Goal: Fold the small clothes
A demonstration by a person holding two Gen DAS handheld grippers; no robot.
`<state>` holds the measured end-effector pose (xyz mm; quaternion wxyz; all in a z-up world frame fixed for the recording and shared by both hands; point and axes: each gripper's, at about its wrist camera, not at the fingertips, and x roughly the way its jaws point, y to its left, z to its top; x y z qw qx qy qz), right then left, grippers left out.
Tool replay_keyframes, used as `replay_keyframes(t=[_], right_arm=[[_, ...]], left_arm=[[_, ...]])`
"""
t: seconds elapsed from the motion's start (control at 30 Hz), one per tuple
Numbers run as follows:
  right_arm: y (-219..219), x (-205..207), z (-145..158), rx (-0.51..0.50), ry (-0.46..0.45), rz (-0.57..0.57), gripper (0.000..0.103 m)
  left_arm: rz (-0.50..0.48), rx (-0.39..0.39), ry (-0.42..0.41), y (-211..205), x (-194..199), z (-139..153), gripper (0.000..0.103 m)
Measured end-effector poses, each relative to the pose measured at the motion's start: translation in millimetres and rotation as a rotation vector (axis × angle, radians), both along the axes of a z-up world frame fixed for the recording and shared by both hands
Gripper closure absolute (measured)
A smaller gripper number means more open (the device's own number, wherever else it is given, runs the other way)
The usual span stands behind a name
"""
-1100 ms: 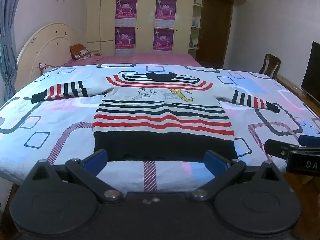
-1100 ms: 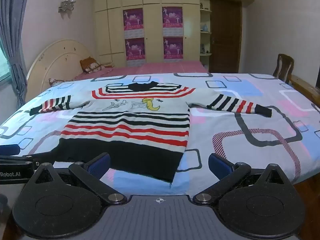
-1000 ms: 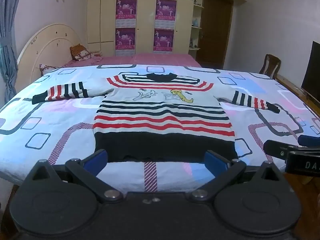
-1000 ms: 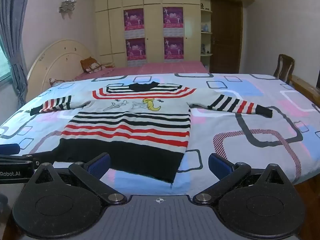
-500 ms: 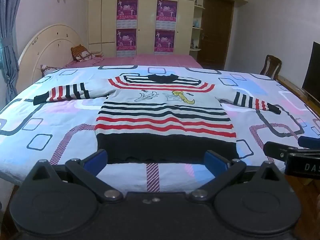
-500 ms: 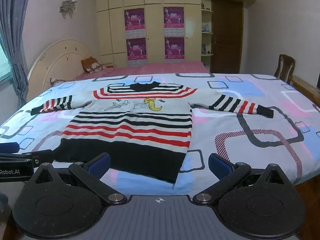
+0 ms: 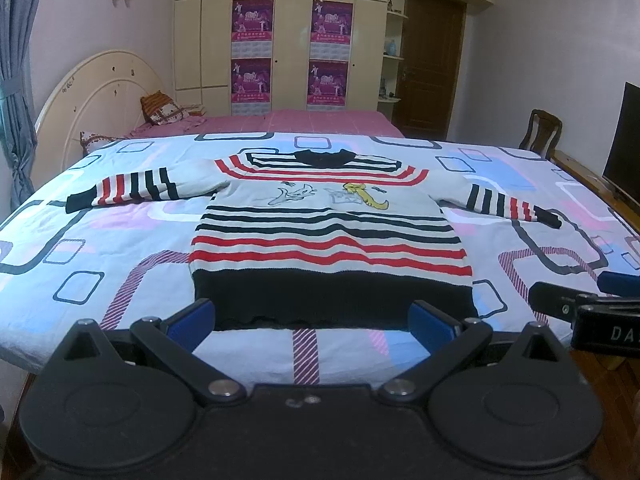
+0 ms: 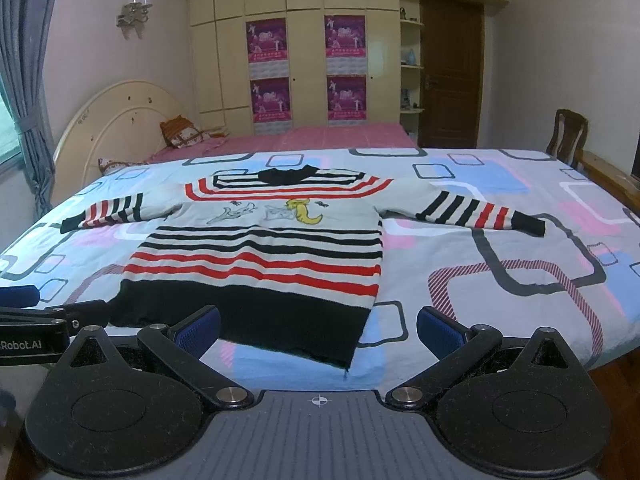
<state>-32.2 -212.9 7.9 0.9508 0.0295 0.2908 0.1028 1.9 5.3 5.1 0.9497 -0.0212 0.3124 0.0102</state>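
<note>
both sets of jaws stand spread wide and hold nothing: the left gripper point(image 7: 312, 320) hovers off the near edge of the bed point(image 7: 100, 264), facing the black hem, and the right gripper point(image 8: 318, 326) hovers beside it, facing the hem's right corner. the striped sweater point(image 7: 328, 232) lies flat and face up on the bed, both sleeves stretched out sideways. no fold shows yet, so by my reading the whole folding job is left. no containers are in view.
</note>
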Motion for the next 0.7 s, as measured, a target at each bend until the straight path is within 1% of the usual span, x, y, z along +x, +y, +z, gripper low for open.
replay_keyframes(t=[0.7], right_arm=[[5.7, -1.0, 3.0, -0.012, -0.004, 0.003, 0.0]], left_arm=[[-0.002, 0.002, -0.005, 3.0, -0.4, 2.1, 0.0]])
